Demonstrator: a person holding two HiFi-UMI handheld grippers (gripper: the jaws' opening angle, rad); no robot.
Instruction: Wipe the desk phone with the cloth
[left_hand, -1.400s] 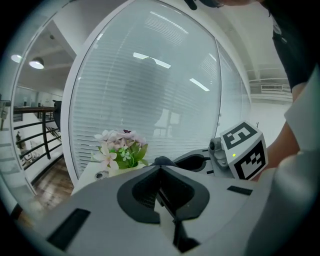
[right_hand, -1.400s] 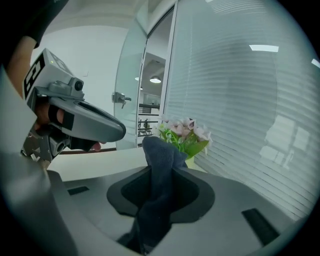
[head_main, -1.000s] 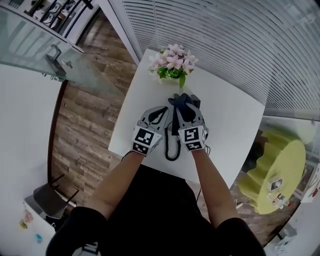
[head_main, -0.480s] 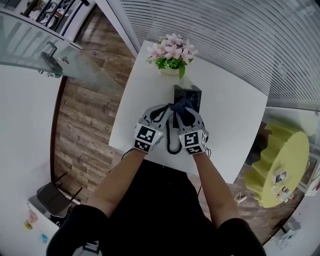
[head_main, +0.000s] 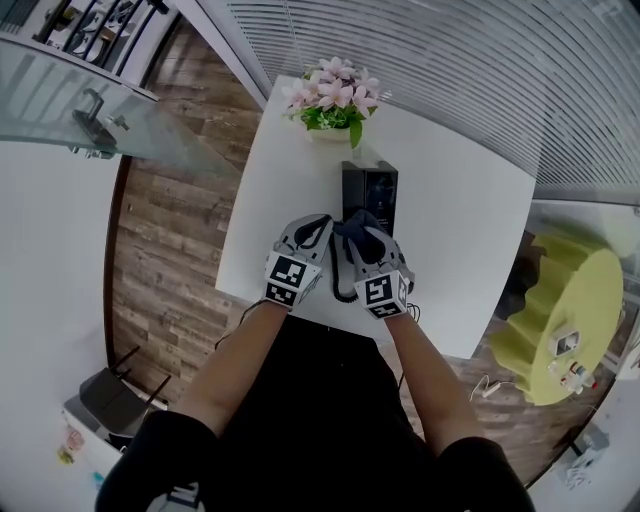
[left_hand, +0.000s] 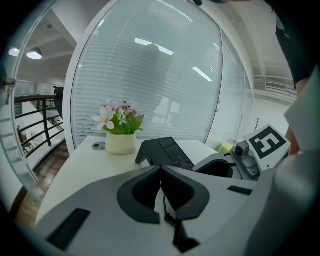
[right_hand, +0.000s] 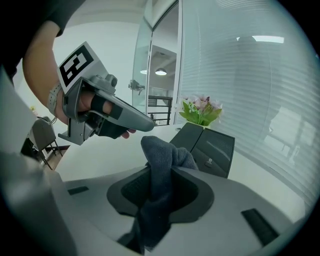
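The black desk phone (head_main: 369, 189) lies on the white table (head_main: 470, 230), its coiled cord (head_main: 343, 288) looping toward the near edge. My right gripper (head_main: 358, 229) is shut on a dark grey cloth (head_main: 353, 224), which rests at the phone's near end. In the right gripper view the cloth (right_hand: 162, 160) bulges up out of the jaws, with the phone (right_hand: 210, 145) just beyond it. My left gripper (head_main: 318, 223) stands shut beside the phone's left side, nothing seen between its tips (left_hand: 161, 169). The phone (left_hand: 167, 150) lies ahead of it.
A white pot of pink flowers (head_main: 330, 100) stands at the table's far edge, just behind the phone. A glass wall with blinds (head_main: 450, 70) runs behind the table. A yellow round piece of furniture (head_main: 555, 320) sits to the right, wooden floor (head_main: 165, 250) to the left.
The right gripper has drawn the cloth back along the phone toward me, baring the phone's far half. The left gripper has stayed beside it.
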